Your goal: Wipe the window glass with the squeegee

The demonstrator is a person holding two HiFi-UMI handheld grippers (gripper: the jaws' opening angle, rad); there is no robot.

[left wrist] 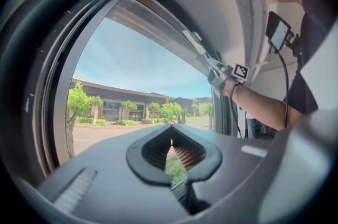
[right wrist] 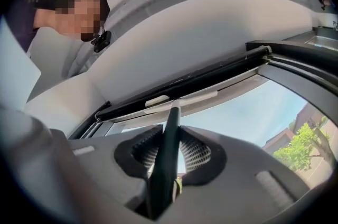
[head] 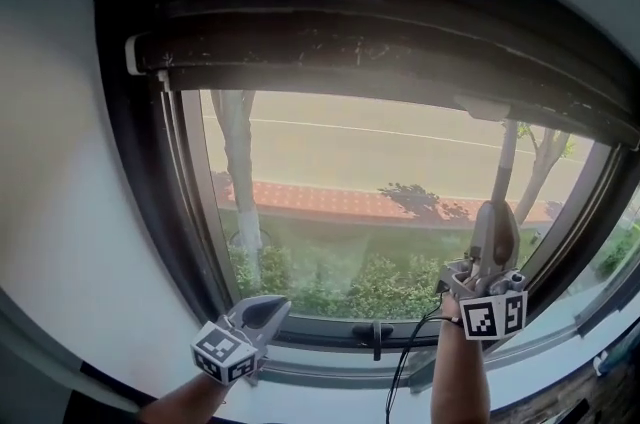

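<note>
In the head view, the window glass [head: 350,172] filled the dark frame [head: 130,162], slightly hazy, with no streak or wet band that could be made out. The right claw [head: 493,237] stood low at the right of the pane. From it the squeegee [head: 503,172] rose on a slim handle to a pale head [head: 487,109] lying against the glass just under the top of the frame. The left claw [head: 262,312] hung low at the left, near the sill [head: 330,367], apart from the tool.

In the left gripper view, that claw's jaws met at their tips with nothing between them; only greenery showed through the gap behind the pads. Across the pane the right claw held the squeegee slanting up toward the top rail.

In the right gripper view, the jaws were closed tight on the dark handle, which ran straight out to the pale head at the glass's upper edge.

By my reading, a stroke was only being set up at the top right. What had already been wiped could not be told, and the pane below seemed left to do.
</note>
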